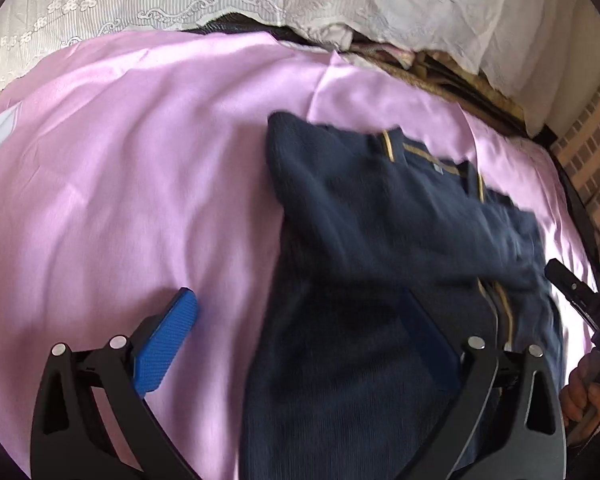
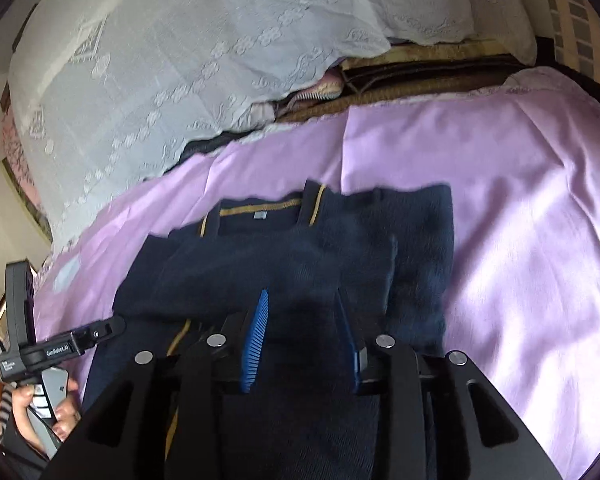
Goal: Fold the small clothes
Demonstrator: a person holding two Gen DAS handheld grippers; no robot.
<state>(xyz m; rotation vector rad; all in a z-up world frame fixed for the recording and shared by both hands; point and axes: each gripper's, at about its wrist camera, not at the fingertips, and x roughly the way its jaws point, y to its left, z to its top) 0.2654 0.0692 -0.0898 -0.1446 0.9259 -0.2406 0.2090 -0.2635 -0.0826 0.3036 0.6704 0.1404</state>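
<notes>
The left gripper (image 1: 296, 344) stands wide apart with nothing between its ribbed blue pads, one over the pink sheet and one over the knit; the right gripper (image 2: 304, 344) has its jaws a little apart above the garment, and no fold of cloth shows pinched between them. The navy ribbed-knit cardigan with mustard-yellow trim (image 1: 380, 240) lies on the glossy lilac satin bedsheet (image 1: 120, 200), both sleeves seemingly laid across its chest and its sides turned in to a narrow strip, so I judge the side folds done and the end-to-end fold left. The knit looks thick, soft and matte; the sheet is smooth and rumpled; a white floral lace cover (image 2: 160, 60) lies draped beyond
</notes>
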